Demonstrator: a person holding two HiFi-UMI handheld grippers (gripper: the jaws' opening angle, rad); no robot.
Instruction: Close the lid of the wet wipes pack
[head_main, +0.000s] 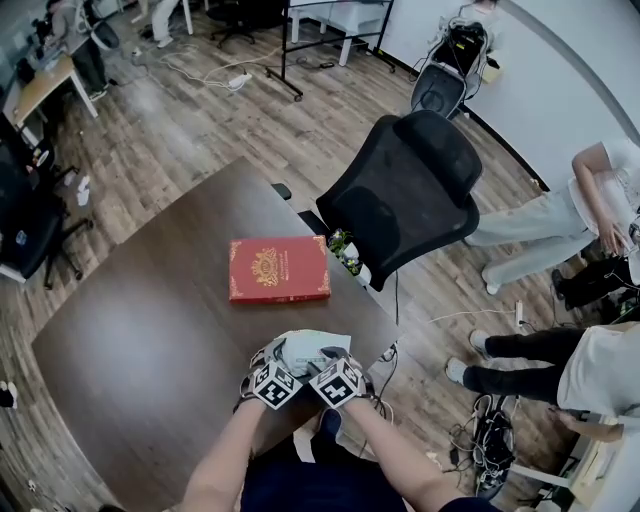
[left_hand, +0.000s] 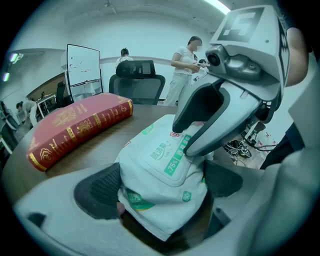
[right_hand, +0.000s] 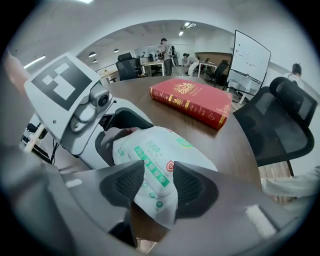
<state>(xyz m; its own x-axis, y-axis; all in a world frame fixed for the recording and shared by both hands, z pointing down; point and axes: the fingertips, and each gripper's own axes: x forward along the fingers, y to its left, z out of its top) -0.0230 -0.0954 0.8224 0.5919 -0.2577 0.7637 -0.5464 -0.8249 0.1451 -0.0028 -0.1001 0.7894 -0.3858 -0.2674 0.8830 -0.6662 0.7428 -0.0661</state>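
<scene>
Wipes pack (head_main: 315, 348) at near edge of table (head_main: 150, 330). Left gripper (left_hand: 162, 185) clamps it, jaws wide; right gripper (right_hand: 152, 187) pinches its end, jaws narrow. Red book (head_main: 279, 269) beyond, black chair (head_main: 405, 195) behind. Label legible: "75%", "80".

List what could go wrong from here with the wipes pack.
1. The soft white-and-green wet wipes pack is held right at the brown wooden table's near edge; if it slips, it may drop off.
2. The left claw and right claw both squeeze it, so the lid flap may crease and not seal.
</scene>
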